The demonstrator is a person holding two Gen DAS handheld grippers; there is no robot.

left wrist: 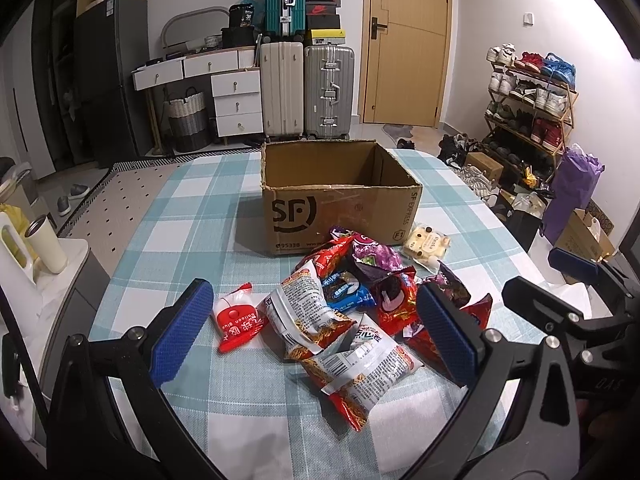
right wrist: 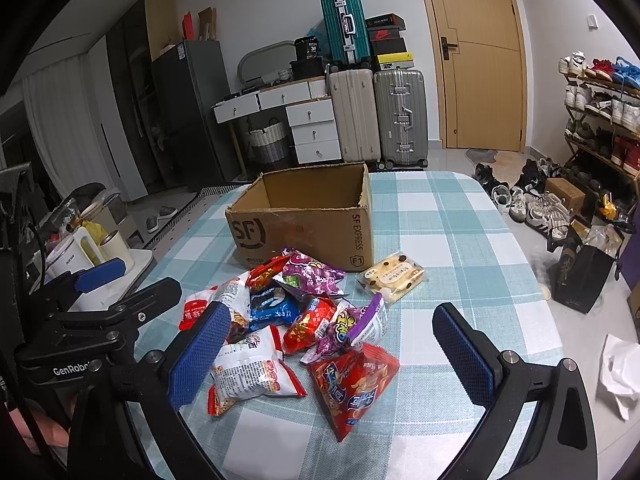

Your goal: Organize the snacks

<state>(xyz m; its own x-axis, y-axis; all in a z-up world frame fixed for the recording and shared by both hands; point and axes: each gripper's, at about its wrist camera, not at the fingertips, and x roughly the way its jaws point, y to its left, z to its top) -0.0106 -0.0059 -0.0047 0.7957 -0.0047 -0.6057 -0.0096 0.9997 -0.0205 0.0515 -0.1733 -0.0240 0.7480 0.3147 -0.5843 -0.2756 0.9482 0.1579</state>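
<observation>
A pile of snack packets (left wrist: 348, 304) lies on the checked tablecloth (left wrist: 192, 216), in front of an open, empty SF cardboard box (left wrist: 336, 196). The pile and the box (right wrist: 308, 216) also show in the right wrist view, with a red packet (right wrist: 352, 384) nearest and a cream bun packet (right wrist: 394, 276) off to the right. A small red packet (left wrist: 236, 320) lies left of the pile. My left gripper (left wrist: 312, 332) is open and empty, above the near side of the pile. My right gripper (right wrist: 332, 356) is open and empty, over the red packet.
A side table with a cup (left wrist: 46, 244) stands left of the table. A shoe rack (left wrist: 528, 108), shoes and bags (right wrist: 580, 272) fill the floor to the right. Suitcases (left wrist: 304, 88), drawers and a door are at the back wall.
</observation>
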